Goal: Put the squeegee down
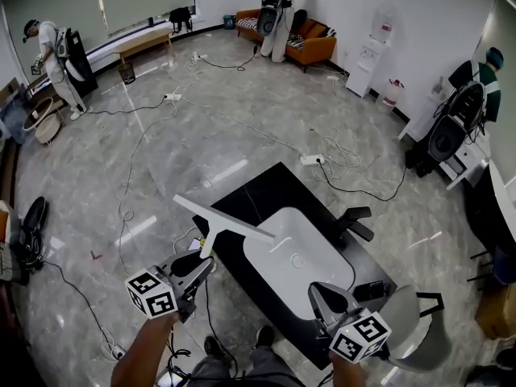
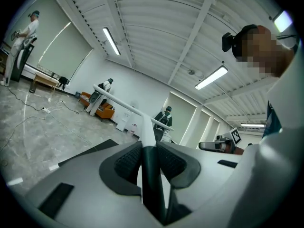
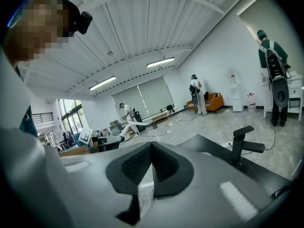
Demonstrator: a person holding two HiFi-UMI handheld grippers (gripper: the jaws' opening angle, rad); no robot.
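The squeegee [image 1: 226, 220] is white and T-shaped, its long blade hanging over the left end of the black counter [image 1: 266, 188]. My left gripper [image 1: 201, 263] is shut on its handle from below. In the left gripper view the handle [image 2: 147, 137] runs up from between the pads to the blade [image 2: 124, 103]. My right gripper [image 1: 321, 293] hovers at the near edge of the white sink [image 1: 326, 264], jaws shut with nothing in them. The right gripper view shows its pads [image 3: 164, 163] meeting, with the black faucet [image 3: 240, 144] to the right.
A black faucet [image 1: 355, 224] stands at the sink's far right. A small dark object [image 1: 371, 289] lies on the counter, and a grey round seat [image 1: 419, 329] is at lower right. Cables [image 1: 339, 164] trail over the marble floor. Several people stand around the room's edges.
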